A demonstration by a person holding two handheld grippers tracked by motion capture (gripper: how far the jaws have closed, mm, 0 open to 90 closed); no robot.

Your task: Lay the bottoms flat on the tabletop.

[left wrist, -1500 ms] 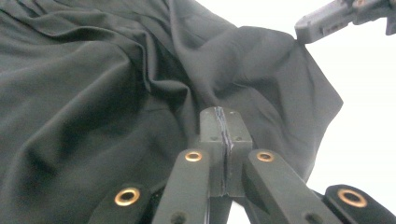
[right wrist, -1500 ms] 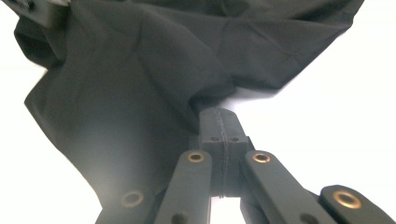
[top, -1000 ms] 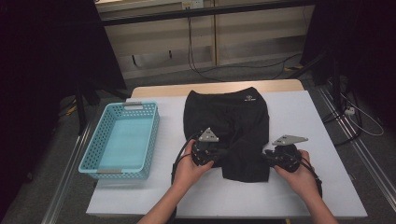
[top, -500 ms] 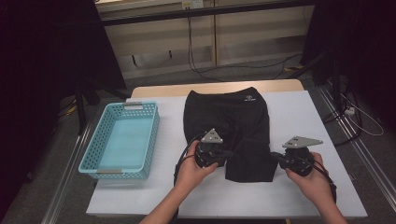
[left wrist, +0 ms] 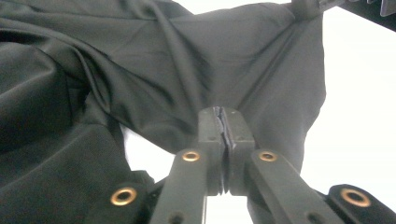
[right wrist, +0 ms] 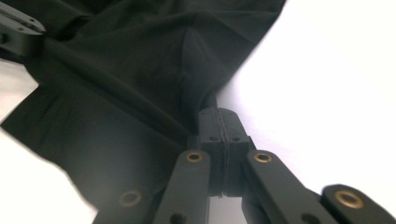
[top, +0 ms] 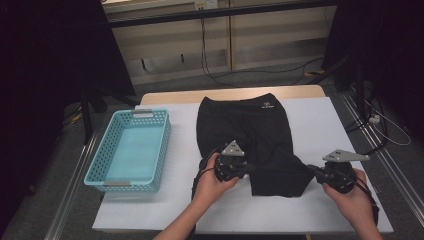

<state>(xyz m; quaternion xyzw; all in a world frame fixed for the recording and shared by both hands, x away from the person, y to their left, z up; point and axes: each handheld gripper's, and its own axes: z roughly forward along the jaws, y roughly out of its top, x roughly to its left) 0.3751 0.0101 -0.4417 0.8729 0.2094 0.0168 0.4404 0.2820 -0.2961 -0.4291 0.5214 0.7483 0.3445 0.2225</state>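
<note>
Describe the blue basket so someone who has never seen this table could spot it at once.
Start at the white table and look along its left edge. The basket stands there, left of the black shorts and apart from them. It is the one light blue thing, a long box with walls full of small holes and nothing inside.

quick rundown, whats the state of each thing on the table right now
black shorts: lying flat on the white table, logo end far from the person, near leg pulled taut between both grippers
left gripper: jaws pinching the shorts' fabric, having just eased open slightly
right gripper: shut on the near right corner of the shorts
blue basket: empty, upright, left of the shorts
</note>
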